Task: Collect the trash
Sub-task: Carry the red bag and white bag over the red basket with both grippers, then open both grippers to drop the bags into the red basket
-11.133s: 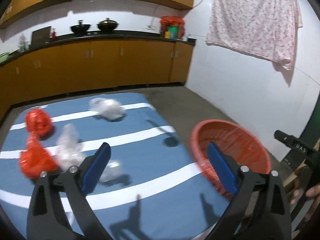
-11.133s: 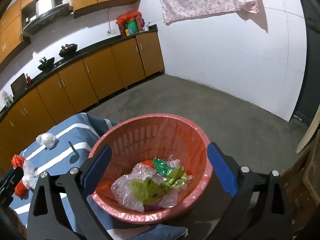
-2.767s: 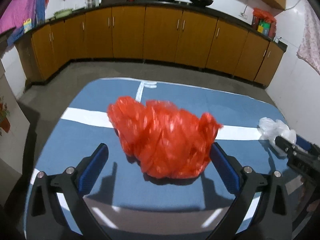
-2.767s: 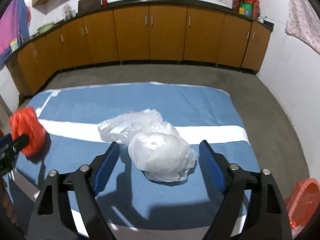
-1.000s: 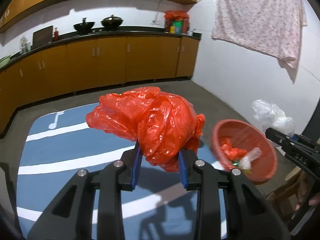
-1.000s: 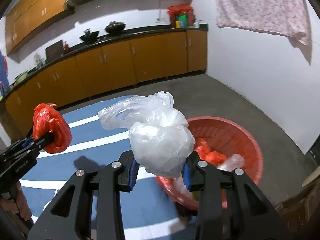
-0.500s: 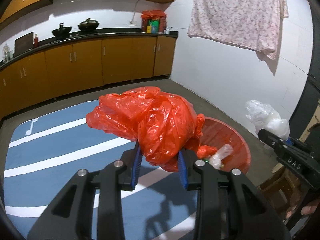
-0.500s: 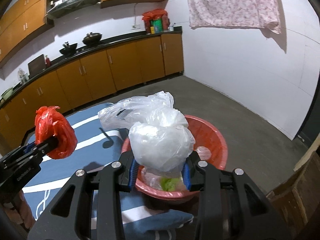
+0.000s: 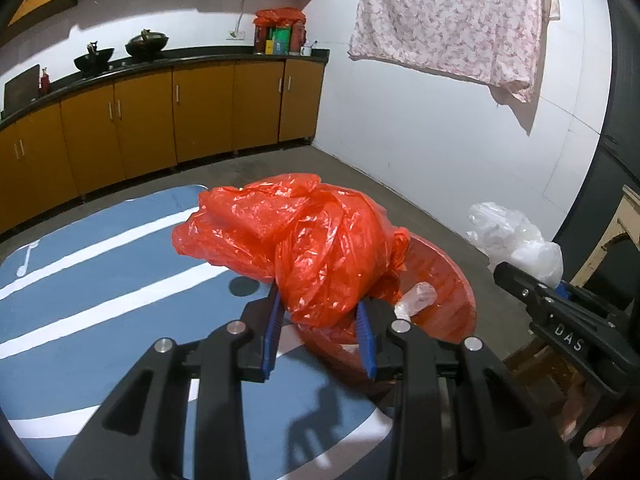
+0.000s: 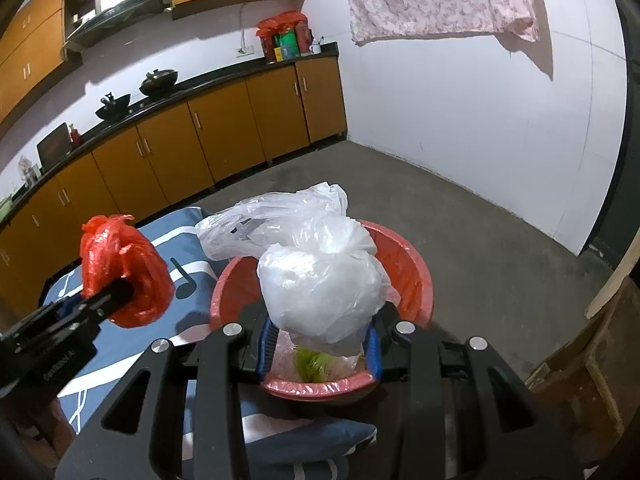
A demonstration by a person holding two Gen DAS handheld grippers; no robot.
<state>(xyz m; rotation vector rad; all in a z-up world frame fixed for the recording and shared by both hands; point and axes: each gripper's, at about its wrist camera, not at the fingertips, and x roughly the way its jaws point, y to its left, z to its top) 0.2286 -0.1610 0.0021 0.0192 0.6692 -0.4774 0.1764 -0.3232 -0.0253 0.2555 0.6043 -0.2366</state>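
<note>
My left gripper (image 9: 320,330) is shut on a crumpled red plastic bag (image 9: 304,240) and holds it in the air at the near rim of the red basket (image 9: 456,304). The red bag also shows in the right wrist view (image 10: 124,276). My right gripper (image 10: 320,344) is shut on a white plastic bag (image 10: 320,272) and holds it right above the red basket (image 10: 416,276), which has clear and green wrappers (image 10: 316,362) in it. The white bag also shows at the right of the left wrist view (image 9: 516,240).
The basket stands at the edge of a blue table with white stripes (image 9: 100,280). Orange kitchen cabinets (image 9: 160,120) run along the far wall. A flowered cloth (image 9: 452,20) hangs on the white wall. Bare concrete floor (image 10: 480,220) lies beyond the basket; a wooden piece (image 10: 580,368) stands at the right.
Both grippers have moved closer to the basket with their bags. The white bag now hangs over the basket's middle and the red bag is at its rim.
</note>
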